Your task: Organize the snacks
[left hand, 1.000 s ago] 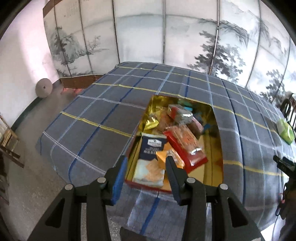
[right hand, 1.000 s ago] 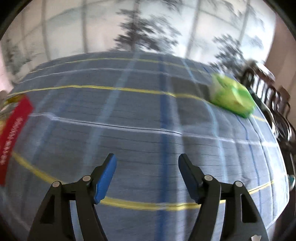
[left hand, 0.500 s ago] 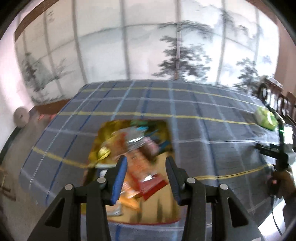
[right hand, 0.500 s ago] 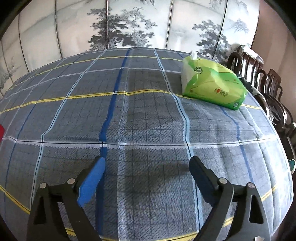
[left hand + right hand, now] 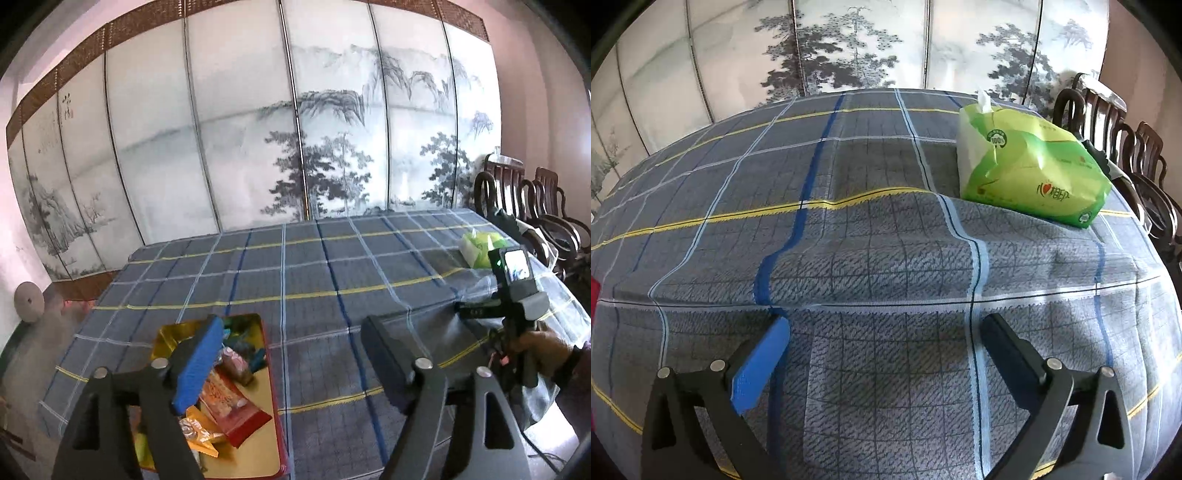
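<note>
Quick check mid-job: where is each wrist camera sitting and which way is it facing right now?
Left wrist: on the left gripper, jaws wide, empty, just opened; faces across the table toward the painted screen; snack tin lower left; hand with right gripper at right.
Right wrist: on the right gripper, open, empty; angled down at the tablecloth.
Shared: green tissue pack, chairs.

The snack tin (image 5: 271, 387) sat at the near left edge of the table, a red-walled rectangular box with a shiny gold inside, lid off. Packets were piled loosely in it: a red cracker pack (image 5: 236, 410) lying flat and slanted, an orange pack (image 5: 201, 430) below it, and some small wrapped sweets (image 5: 240, 350) toward the far end.
</note>
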`<state>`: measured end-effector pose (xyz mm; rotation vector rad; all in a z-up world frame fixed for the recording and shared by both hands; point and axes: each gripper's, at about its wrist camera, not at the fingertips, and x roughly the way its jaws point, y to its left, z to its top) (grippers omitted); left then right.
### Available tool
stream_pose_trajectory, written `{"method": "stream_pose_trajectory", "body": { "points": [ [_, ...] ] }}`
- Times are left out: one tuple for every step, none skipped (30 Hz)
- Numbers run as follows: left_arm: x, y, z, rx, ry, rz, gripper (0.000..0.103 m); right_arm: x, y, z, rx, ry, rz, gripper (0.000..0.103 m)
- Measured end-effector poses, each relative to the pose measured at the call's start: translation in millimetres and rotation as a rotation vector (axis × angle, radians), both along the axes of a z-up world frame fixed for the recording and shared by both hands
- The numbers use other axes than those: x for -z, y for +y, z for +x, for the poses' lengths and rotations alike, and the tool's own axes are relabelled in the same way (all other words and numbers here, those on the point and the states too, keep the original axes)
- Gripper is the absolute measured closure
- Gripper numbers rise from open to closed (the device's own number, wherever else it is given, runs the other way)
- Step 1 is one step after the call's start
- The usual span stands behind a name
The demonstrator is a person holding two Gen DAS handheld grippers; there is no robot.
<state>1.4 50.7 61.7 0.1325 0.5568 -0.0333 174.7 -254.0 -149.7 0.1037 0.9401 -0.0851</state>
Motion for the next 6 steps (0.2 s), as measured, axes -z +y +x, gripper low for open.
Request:
{"method": "stream_pose_trajectory", "body": {
  "points": [
    [-2,-2,0,-0.01,0.006,0.005,0.014,0,0,0,0.0,0.0,-0.001,0.0],
    [-2,-2,-1,-0.016,0.007,0.01,0.011,0,0,0,0.001,0.0,0.0,0.0],
    [-4,-2,-3,-0.02,-0.002,0.014,0.011,0,0,0,0.001,0.0,0.0,0.0],
    [-5,-3,-7,-0.028,-0.017,0.018,0.01,0,0,0,0.001,0.0,0.0,0.0],
    [-6,0,-10,-0.038,-0.017,0.023,0.01,0,0,1,0.001,0.0,0.0,0.0],
    [-7,0,-10,-0.047,0.0,0.023,0.01,0,0,0,0.001,0.0,0.0,0.0]
  ]
}}
